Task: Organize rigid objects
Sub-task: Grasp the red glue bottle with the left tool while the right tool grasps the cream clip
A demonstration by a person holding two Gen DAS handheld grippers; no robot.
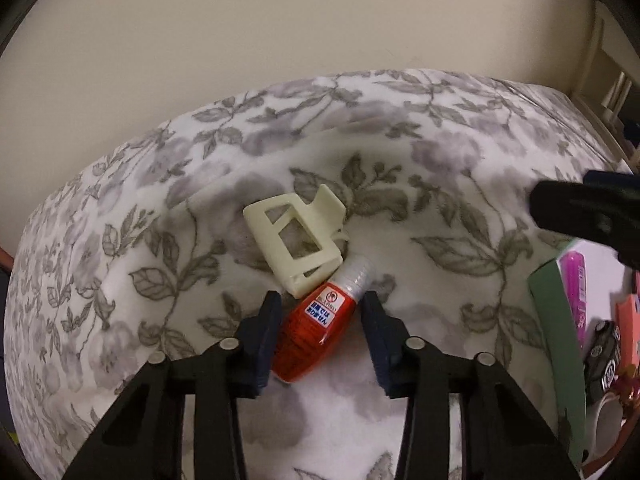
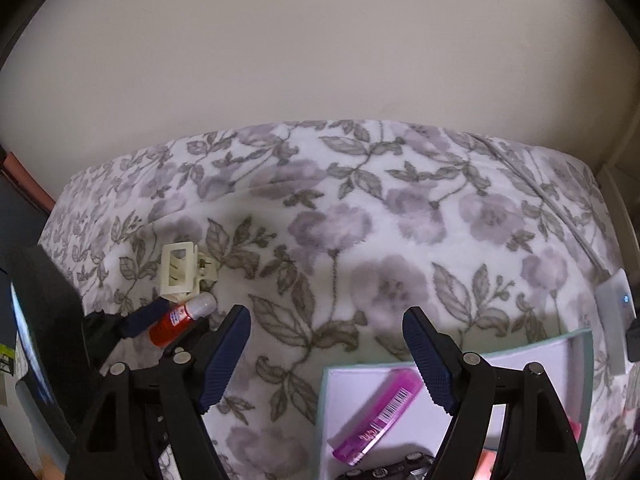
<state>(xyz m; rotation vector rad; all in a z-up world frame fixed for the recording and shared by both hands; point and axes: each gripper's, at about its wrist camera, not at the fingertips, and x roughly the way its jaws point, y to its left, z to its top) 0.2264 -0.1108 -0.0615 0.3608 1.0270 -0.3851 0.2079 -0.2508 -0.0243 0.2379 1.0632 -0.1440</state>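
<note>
Left jaws closing around the red bottle on the bed, right jaws waiting over the tray.

The white bed cover printed with grey flowers (image 1: pixel 400 128) carries everything. Below the right gripper (image 2: pixel 326 344), whose jaws stand wide and empty, lies the shallow white tray with a pale green rim (image 2: pixel 576 336), likely the collecting place, a pink plastic case (image 2: pixel 380 412) already inside. The left gripper (image 1: pixel 322 336) has its jaws narrowed either side of the small red plastic bottle with a clear cap (image 1: pixel 316 328); whether they press yet, I cannot tell. Just beyond its tips, touching the bottle, the cream plastic claw hair clip (image 1: pixel 292 240) waits.
</note>
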